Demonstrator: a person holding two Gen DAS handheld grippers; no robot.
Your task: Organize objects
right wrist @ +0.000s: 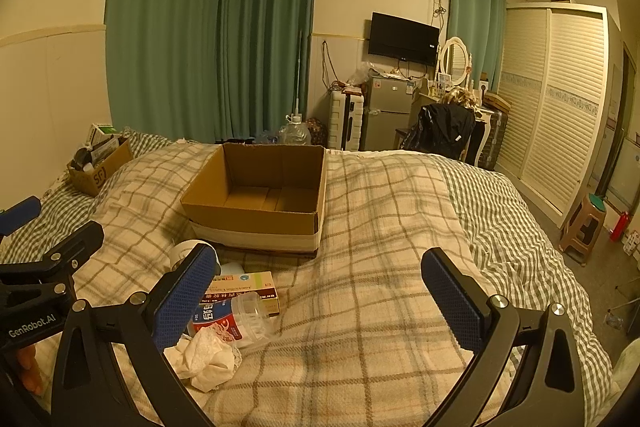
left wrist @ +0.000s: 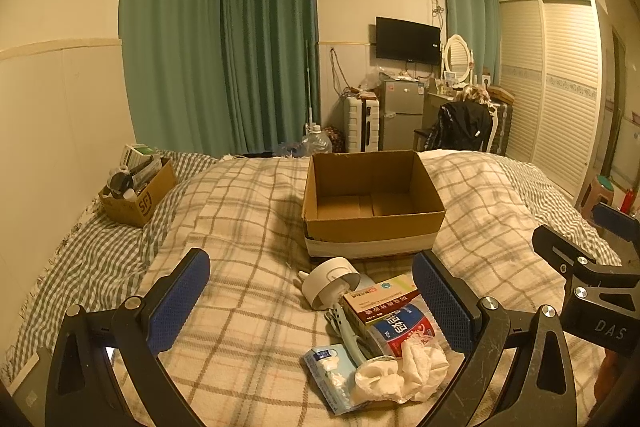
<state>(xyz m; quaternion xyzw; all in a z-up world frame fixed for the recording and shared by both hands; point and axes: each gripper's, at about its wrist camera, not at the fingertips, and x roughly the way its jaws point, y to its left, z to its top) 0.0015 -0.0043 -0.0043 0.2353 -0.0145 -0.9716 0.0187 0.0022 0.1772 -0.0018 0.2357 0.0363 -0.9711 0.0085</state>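
An empty cardboard box (left wrist: 374, 225) (right wrist: 256, 217) stands open on the plaid bed. In front of it lies a small pile: a white round device (left wrist: 330, 281), a medicine carton (left wrist: 380, 299) (right wrist: 244, 287), a clear jar with a blue-red label (left wrist: 404, 331) (right wrist: 230, 319), a blue tissue pack (left wrist: 330, 375), a grey-green clip (left wrist: 348, 335) and a crumpled white tissue (left wrist: 404, 373) (right wrist: 204, 357). My left gripper (left wrist: 312, 303) is open above the bed, the pile by its right finger. My right gripper (right wrist: 320, 299) is open, the pile by its left finger.
A smaller cardboard box (left wrist: 138, 193) (right wrist: 98, 167) full of items sits at the bed's far left by the wall. Beyond the bed are green curtains, a small fridge (left wrist: 402, 113), a chair with a black jacket (left wrist: 460, 127) and a wardrobe (left wrist: 556, 87). A stool (right wrist: 584, 229) stands right.
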